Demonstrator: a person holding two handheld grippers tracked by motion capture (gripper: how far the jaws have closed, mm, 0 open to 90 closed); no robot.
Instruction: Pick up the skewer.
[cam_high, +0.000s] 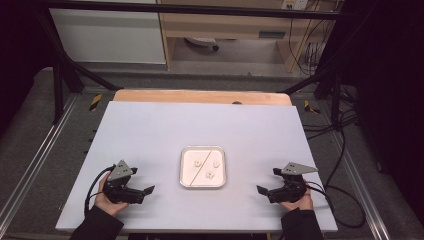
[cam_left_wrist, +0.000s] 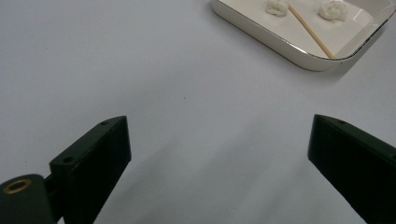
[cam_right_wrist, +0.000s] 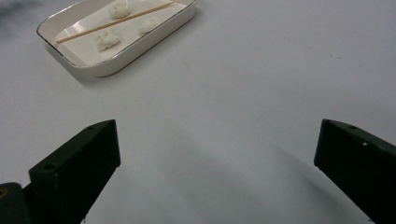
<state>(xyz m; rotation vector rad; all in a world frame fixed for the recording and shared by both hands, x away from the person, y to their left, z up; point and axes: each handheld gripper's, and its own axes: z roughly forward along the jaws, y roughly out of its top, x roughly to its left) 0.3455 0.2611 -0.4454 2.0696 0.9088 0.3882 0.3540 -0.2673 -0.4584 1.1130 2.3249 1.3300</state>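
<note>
So the shallow white square dish with rounded corners (cam_high: 202, 166) sits mid-table on the pale lavender tabletop (cam_high: 150, 130), holding three small white crumbly lumps (cam_right_wrist: 108, 40) and a thin wooden stick (cam_right_wrist: 116, 21) lying diagonally across it. The left gripper (cam_high: 148, 190) and right gripper (cam_high: 260, 190) rest on either side, well apart from the dish, both with jaws spread wide and empty. Nothing but bare tabletop lies between them and the dish.

A lab: black frame posts (cam_high: 57, 85), trailing cables (cam_high: 320, 45), a white-covered test table (cam_high: 150, 130).
</note>
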